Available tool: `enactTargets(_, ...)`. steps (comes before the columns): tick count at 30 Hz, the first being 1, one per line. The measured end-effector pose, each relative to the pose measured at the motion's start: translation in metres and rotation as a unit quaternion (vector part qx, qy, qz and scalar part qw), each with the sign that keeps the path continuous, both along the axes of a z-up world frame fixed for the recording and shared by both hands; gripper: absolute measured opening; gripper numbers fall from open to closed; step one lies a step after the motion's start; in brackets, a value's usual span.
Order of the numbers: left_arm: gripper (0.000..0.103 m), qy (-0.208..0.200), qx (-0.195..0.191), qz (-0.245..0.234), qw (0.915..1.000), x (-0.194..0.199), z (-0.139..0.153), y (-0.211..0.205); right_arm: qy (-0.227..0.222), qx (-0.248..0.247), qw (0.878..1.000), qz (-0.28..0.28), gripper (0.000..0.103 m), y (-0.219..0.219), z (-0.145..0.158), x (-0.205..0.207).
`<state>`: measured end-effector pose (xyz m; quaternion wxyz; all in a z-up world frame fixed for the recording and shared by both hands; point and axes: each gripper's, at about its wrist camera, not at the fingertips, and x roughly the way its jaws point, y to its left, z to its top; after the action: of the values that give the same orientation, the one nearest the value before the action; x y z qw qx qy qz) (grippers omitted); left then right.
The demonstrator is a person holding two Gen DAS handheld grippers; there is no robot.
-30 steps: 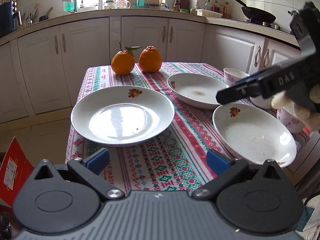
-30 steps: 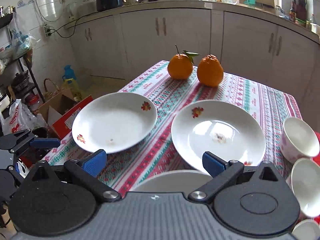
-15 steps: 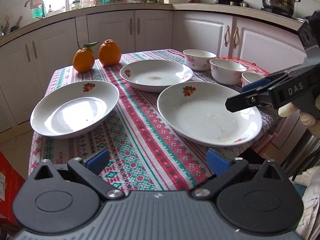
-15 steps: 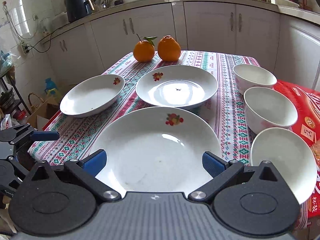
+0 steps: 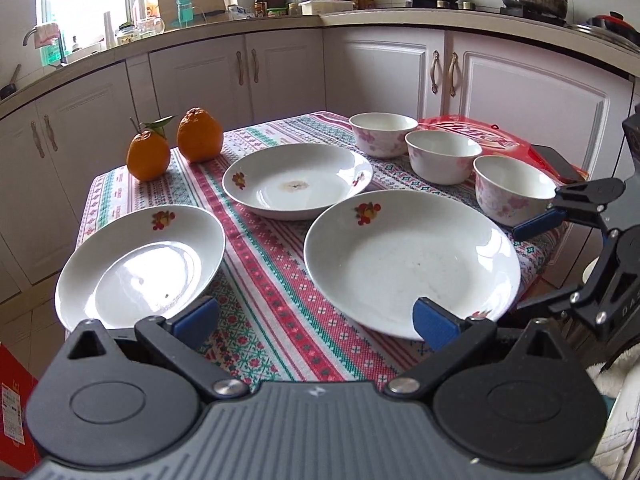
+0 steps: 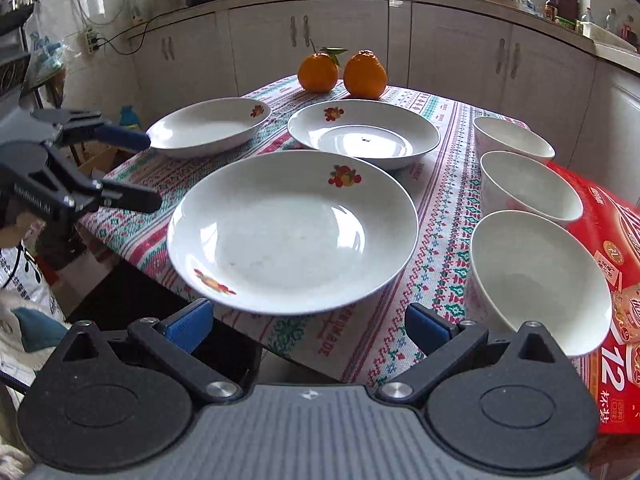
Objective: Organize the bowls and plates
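Three white plates with fruit motifs lie on the patterned tablecloth: a near one (image 5: 412,260) (image 6: 292,228), a far one (image 5: 298,180) (image 6: 364,132) and a left one (image 5: 140,268) (image 6: 208,126). Three white floral bowls (image 5: 514,190) (image 6: 536,276) stand in a row at the right. My left gripper (image 5: 316,320) is open and empty at the table's near edge, between the left and near plates. My right gripper (image 6: 308,324) is open and empty just before the near plate's rim. Each gripper also shows in the other's view, open.
Two oranges (image 5: 176,144) (image 6: 342,72) sit at the table's far end. A red box (image 6: 612,280) lies under the bowls at the right edge. White kitchen cabinets (image 5: 280,72) stand behind. A cardboard box (image 5: 12,400) is on the floor at left.
Both grippers have swung toward the right side of the table and drawn back. The bowls have come into both views. The dishes have not moved.
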<state>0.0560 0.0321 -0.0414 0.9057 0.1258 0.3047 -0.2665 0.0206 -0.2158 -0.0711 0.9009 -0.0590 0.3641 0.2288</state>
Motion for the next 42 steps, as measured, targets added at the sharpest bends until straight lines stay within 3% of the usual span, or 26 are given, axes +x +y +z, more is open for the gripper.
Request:
enactTargets(11,0.102,0.049,0.006,-0.058,0.9971,0.042,-0.003,-0.029,-0.031,-0.025,0.999,0.010,0.102,0.010,-0.011,0.001)
enactTargets(19,0.102,0.066,0.027,-0.100,0.9924,0.071,-0.004,-0.045,-0.035,-0.032,0.999,0.024,0.087,0.019,-0.013,0.001)
enactTargets(24,0.100,0.090,0.038,-0.118,0.9882,0.087,-0.011,-0.052,-0.032,-0.031,0.999,0.024,0.086,0.020,-0.015,0.005)
enactTargets(35,0.094,0.174,0.040,-0.155,0.9716,0.124,-0.019,-0.068,-0.027,-0.025,0.999,0.036,0.086,0.019,-0.016,0.010)
enactTargets(37,0.087,0.188,0.041,-0.165,0.9673,0.128,-0.021,-0.072,-0.027,-0.025,0.999,0.037,0.086,0.018,-0.016,0.011)
enactTargets(42,0.082,0.207,0.052,-0.181,0.9600,0.135,-0.024,-0.077,-0.028,-0.023,0.999,0.040,0.086,0.018,-0.016,0.011)
